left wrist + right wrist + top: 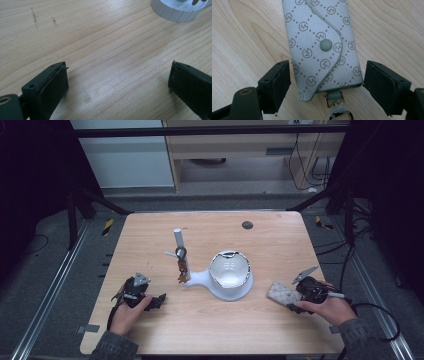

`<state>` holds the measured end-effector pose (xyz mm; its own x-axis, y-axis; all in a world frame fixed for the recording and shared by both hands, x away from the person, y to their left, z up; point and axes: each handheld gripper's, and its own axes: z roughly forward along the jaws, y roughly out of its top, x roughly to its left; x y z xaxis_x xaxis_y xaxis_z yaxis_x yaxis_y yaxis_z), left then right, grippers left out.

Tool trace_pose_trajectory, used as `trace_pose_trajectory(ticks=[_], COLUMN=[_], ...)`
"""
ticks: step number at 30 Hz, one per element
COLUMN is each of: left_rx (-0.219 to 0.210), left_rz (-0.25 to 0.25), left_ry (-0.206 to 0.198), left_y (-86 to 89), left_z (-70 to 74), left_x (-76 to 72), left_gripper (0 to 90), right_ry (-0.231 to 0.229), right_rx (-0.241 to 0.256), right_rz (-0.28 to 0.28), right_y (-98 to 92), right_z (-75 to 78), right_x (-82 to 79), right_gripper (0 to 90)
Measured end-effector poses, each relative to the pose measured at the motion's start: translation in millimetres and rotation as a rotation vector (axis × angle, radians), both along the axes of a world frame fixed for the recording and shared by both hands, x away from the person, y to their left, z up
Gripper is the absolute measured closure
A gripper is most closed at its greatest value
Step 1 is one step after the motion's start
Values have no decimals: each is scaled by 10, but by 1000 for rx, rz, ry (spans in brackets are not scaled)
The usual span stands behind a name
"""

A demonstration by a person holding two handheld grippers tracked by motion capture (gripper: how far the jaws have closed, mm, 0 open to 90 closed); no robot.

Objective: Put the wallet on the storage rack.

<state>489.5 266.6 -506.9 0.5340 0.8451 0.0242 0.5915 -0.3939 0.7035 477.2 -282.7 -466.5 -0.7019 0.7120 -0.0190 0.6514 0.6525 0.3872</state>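
Key pouch [322, 47]: patterned fabric, snap flap shut, flat on worktop [280, 240] at right, between spread jaws of my right hand-held gripper [325, 82], ungripped. Left hand-held gripper [117, 82]: jaws wide, empty, over bare wood. White stand [227, 282] at centre. Risk, I judged: closing off-centre could skid pouch or snag key ring.
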Motion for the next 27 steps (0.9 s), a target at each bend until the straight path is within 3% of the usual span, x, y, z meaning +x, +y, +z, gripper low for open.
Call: trace_pose_trajectory(ticks=[27], left_rx=[2], left_rz=[-8], left_ry=[0], left_y=[-9], left_z=[-2], left_x=[-4], left_gripper=[17], right_ry=[76], right_rx=[-63], right_rz=[65], right_y=[47], right_z=[-42], right_x=[121], right_gripper=[228])
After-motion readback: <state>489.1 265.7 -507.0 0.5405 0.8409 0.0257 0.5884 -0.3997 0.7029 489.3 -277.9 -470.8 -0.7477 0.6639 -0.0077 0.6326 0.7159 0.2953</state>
